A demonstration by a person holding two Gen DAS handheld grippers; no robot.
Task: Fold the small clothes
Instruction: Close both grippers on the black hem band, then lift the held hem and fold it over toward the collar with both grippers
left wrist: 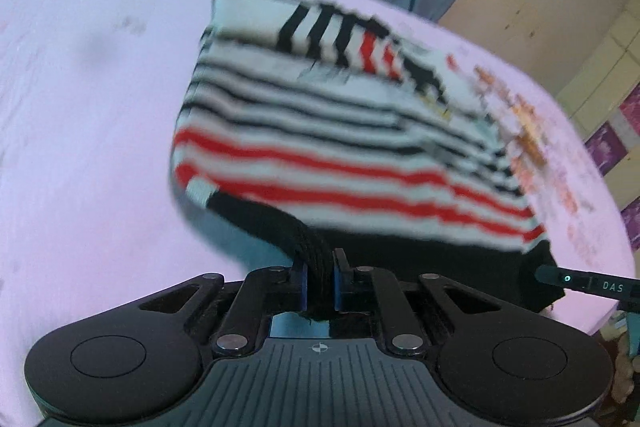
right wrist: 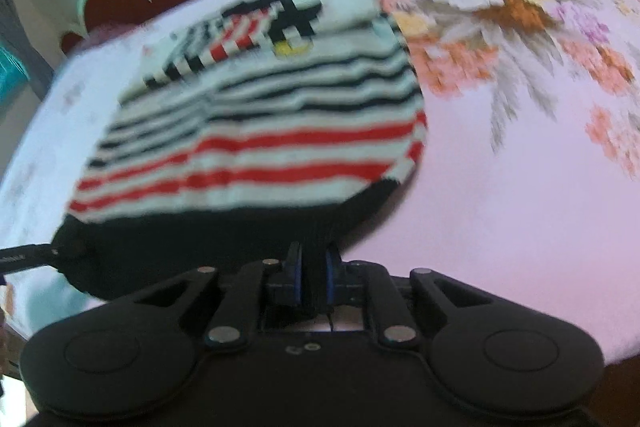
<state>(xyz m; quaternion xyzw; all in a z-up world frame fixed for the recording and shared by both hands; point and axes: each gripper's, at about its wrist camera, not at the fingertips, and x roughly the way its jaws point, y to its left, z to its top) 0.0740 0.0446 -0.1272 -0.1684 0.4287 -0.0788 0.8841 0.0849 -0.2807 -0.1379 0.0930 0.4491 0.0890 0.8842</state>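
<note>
Striped garment (left wrist: pixel 320 131) is a small knit piece with black, white and red stripes and a black hem band. It lies over the pink floral bed sheet (left wrist: pixel 88 115), with the hem end raised toward the cameras. Its stripes run side to side across both views. The long axis appears to run away from the grippers, hem nearest and the patterned upper part farthest, though blur limits certainty.

Left gripper (left wrist: pixel 320 285): fingers closed on a bunched fold of the black hem near the garment's left corner. The fabric rises straight out of the jaws and spreads forward and to the right.

Right gripper (right wrist: pixel 313 281): fingers closed on the black hem near the right corner. The garment spreads forward and to the left from the jaws.

The hem is stretched between the two grippers. In each view the other gripper's tip shows at the far hem corner.

Both frames are motion-blurred. A flower print on the sheet (right wrist: pixel 496 11) lies just right of the garment.
</note>
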